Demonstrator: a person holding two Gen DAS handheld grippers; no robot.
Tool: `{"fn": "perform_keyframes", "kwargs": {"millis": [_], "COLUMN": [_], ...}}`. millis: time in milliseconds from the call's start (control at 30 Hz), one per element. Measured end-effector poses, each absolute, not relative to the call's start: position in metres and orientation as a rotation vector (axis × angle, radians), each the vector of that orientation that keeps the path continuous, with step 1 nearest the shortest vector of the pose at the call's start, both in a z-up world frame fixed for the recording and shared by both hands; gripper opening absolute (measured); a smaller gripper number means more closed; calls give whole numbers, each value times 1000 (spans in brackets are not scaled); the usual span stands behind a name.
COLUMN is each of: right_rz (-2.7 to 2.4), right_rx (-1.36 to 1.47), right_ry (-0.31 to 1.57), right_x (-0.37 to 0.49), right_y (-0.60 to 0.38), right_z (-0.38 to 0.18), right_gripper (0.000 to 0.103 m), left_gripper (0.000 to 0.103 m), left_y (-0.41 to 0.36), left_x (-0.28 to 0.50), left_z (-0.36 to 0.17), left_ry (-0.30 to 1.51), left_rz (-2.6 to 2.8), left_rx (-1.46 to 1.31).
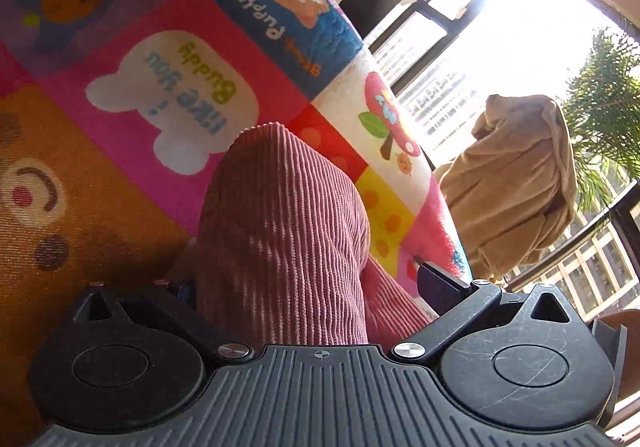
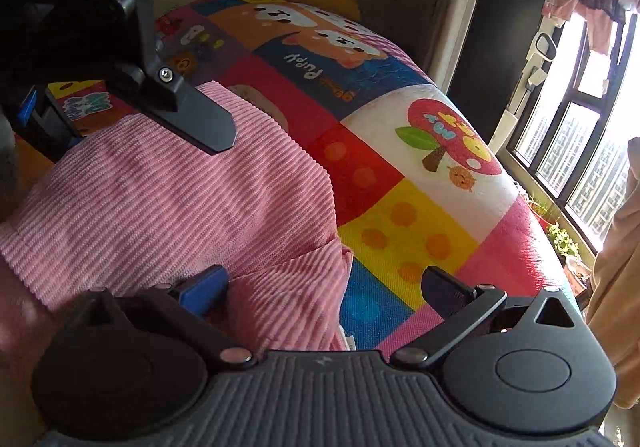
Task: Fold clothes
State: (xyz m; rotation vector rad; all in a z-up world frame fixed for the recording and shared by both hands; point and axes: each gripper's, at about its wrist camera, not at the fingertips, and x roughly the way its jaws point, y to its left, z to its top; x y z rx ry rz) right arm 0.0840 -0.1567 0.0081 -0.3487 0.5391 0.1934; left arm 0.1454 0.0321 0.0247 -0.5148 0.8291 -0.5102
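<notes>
On the left, the left gripper [image 1: 308, 283] sits low over a pink ribbed corduroy garment [image 1: 280, 231], which lies bunched on a bright patchwork cartoon-print blanket [image 1: 120, 95]. The cloth rises in a hump right between its two black fingers; they stand wide apart, and I cannot tell whether any fabric is actually pinched, since the left finger is buried behind the hump.

Moving right, the right gripper [image 2: 324, 287] hovers over the same garment's near edge, its blue-padded finger [image 2: 206, 287] touching the cloth and the other finger out over bare blanket, so these tongs are wide and hold nothing.

To my eye the fold is only being set up: an edge must be gathered before it can be carried across. The next move seems to call for both grippers to close on cloth at matching points, then lift together.

The right view shows the left gripper from outside [image 2: 192, 119], one flat black finger lying over the garment's far part. Only the left view shows a tan fabric heap [image 1: 516, 183] by the sunlit window [image 1: 520, 39].
</notes>
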Motion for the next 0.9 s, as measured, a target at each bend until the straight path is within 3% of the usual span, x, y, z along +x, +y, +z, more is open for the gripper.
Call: {"fn": "perform_keyframes", "kwargs": {"millis": [200,400,533,700,900], "right_rz": [292,271,350,265,338], "right_rx": [-385,-349,-178,-362,-335], "right_ry": [523,575,635,667,583], "right_x": [112,112,95,78,61], "right_y": [-112,-146,-182,-178,-176], "right_z": [9,20,29,1,26], "right_gripper": [103,103,103,103,103], "left_gripper": [103,103,103,103,103], "left_y": [82,107,105,92,80], "left_x": [148,131,98,64,22], "left_z": [23,31,26,23,22], "left_ry": [803,786,817,835,857], "left_rz": [-395,-340,-379,-365,-405], "left_rx": [-541,-469,-310,-125,64]}}
